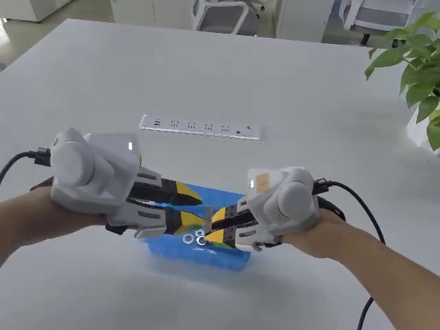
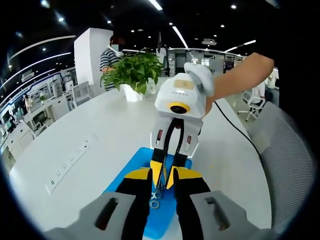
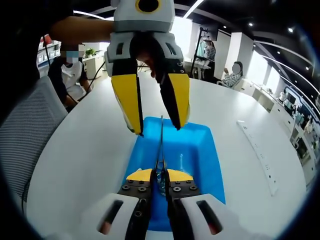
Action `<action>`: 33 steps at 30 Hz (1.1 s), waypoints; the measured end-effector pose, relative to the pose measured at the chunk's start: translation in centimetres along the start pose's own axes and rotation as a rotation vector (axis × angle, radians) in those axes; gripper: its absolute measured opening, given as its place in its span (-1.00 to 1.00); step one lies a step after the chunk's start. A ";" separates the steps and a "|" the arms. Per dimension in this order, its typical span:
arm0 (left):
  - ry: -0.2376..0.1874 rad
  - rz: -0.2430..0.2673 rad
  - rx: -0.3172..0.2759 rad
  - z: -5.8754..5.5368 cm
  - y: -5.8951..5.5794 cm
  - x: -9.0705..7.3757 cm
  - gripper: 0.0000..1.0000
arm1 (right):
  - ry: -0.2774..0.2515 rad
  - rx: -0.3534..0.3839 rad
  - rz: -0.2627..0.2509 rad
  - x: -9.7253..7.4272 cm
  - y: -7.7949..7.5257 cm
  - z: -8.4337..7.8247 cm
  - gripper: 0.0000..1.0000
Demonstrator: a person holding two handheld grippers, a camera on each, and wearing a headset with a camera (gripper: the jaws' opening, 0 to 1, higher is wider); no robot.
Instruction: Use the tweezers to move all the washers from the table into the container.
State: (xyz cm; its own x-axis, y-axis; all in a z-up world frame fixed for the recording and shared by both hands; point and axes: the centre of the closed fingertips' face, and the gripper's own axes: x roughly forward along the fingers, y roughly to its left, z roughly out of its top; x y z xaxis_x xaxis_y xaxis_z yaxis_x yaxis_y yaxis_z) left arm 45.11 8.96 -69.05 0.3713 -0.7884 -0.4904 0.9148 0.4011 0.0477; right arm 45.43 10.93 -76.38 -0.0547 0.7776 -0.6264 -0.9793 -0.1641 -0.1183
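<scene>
Two small metal washers (image 1: 194, 239) in the blue container (image 1: 227, 260). I judge them light, hard and slippery; best nipped at the rim. Right gripper (image 3: 161, 176) pinches the tweezers (image 3: 161, 142); left gripper (image 3: 157, 128) spread.

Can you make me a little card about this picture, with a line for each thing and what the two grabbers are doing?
where: white table
holder: blue container on the table, beneath both grippers
parts: two washers seen inside the container
tool: thin tweezers, tips pointing out over the container
right side: right gripper, shut on the tweezers
left side: left gripper, open, facing the right gripper
behind: white power strip; green plant
</scene>
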 end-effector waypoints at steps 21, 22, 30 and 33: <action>0.052 -0.076 0.110 -0.3 -0.3 1.2 -0.88 | 0.013 -0.016 0.003 -0.1 0.2 -0.2 -0.80; 0.052 -0.078 0.111 -0.2 -0.3 1.2 -0.88 | 0.013 -0.015 0.002 -0.2 0.2 -0.2 -0.80; 0.052 -0.083 0.124 0.4 -0.2 0.8 -0.88 | 0.004 -0.012 -0.009 -0.6 0.1 0.4 -0.78; 0.050 -0.087 0.129 0.8 -0.3 0.6 -0.88 | -0.001 -0.011 -0.015 -0.9 0.1 0.7 -0.78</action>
State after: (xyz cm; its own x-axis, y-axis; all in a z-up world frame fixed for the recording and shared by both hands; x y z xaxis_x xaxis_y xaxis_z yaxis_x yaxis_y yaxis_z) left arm 45.21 7.98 -68.69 0.2838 -0.7920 -0.5405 0.9573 0.2663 0.1125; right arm 45.21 10.63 -75.32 -0.0399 0.7809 -0.6234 -0.9779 -0.1587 -0.1363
